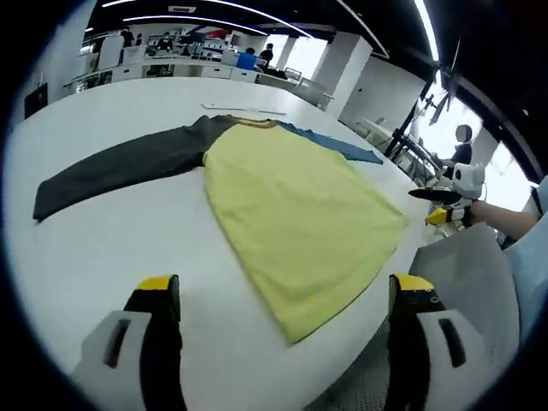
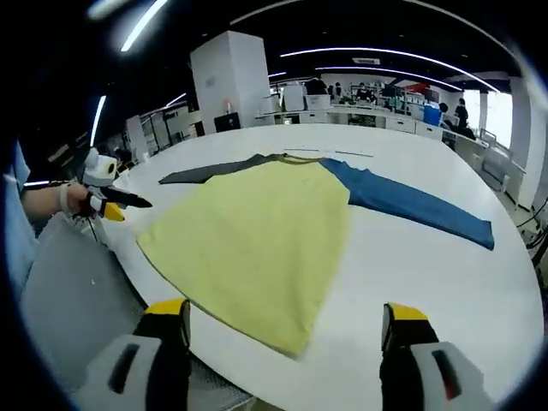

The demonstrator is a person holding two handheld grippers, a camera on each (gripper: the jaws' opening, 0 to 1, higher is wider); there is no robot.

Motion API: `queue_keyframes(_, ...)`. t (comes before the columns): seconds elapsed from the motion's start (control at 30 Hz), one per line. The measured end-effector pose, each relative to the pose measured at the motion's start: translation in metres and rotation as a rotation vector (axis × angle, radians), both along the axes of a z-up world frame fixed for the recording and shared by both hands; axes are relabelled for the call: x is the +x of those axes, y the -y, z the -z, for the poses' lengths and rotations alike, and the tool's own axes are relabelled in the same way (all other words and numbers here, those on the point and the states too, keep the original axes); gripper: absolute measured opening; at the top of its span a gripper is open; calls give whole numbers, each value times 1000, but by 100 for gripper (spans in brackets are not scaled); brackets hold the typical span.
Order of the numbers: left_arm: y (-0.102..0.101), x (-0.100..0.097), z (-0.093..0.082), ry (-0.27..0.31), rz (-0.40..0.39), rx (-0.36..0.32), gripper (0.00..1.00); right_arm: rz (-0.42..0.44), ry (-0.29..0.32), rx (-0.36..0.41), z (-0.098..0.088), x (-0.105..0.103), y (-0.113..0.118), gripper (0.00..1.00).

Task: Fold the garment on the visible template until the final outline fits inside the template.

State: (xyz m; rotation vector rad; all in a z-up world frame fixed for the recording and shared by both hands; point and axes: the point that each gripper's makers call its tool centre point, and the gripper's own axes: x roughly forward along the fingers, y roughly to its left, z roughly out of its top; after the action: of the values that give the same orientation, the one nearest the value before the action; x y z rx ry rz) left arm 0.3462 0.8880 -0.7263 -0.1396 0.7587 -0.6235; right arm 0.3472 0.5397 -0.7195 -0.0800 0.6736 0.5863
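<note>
A long-sleeved shirt lies flat on the white table point(image 1: 103, 248). Its body is yellow point(image 1: 291, 210), with a dark grey sleeve point(image 1: 120, 171) stretched left and a blue sleeve point(image 1: 338, 144) on the far side. My left gripper point(image 1: 284, 289) hovers open over the table's near edge, just short of the shirt's hem. In the right gripper view the yellow body point(image 2: 257, 231) lies ahead, the blue sleeve point(image 2: 411, 201) reaches right and the grey sleeve point(image 2: 214, 171) lies far left. My right gripper point(image 2: 285, 310) is open above the hem corner. Each gripper also appears in the other's view: right point(image 1: 445, 201), left point(image 2: 107, 199).
A thin pale line point(image 1: 244, 109) is marked on the table beyond the collar, also seen as a pale line point(image 2: 334, 152). A grey chair back point(image 1: 467, 274) stands at the table's edge. Desks and people fill the far office background.
</note>
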Motion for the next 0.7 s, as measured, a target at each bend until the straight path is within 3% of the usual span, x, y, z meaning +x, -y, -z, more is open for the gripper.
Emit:
queue_keyframes(0.17,-15,14,-15,45,-5,4,99,41,15,-28,-22,2,-3,100)
queue_keyframes(0.4,-35,31,-53,133,-64,1,99,78,29,-50,-46,8,-1,99)
queue_keyframes(0.53,-46,30,-60,160,-89,-2,96,99,37,-71,-49,16,9,96)
queue_keyframes(0.7,-58,30,-63,176,-143,3,96,154,62,-67,-57,40,33,95)
